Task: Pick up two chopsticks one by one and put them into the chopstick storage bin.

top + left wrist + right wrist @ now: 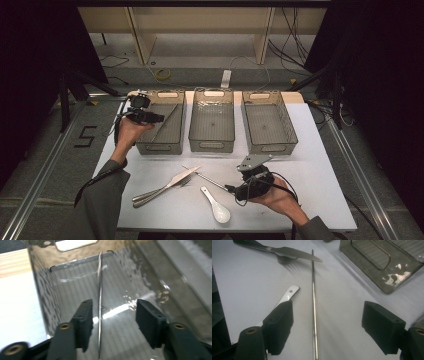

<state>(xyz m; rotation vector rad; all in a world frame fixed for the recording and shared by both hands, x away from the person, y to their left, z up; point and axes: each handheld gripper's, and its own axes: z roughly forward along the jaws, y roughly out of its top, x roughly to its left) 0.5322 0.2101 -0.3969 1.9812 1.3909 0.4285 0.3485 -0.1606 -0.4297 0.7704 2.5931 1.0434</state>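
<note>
A thin metal chopstick (pixel 100 287) lies slanted inside the left clear bin (pixel 160 148), seen in the high view as chopstick (pixel 170 118). My left gripper (pixel 157 118) hovers over that bin's left side. In the left gripper view its jaws (pixel 113 315) stand apart with the chopstick between them, close to the left pad but free of both. A second chopstick (pixel 207 178) lies on the white table. My right gripper (pixel 327 322) is open around this chopstick (pixel 313 302), with a wide gap on each side.
The middle bin (pixel 212 145) and right bin (pixel 272 147) stand at the back. A knife (pixel 175 181) lies across a fork (pixel 284 260) at the table's front left, with a white spoon (pixel 217 207) beside them. White mat edges bound the work area.
</note>
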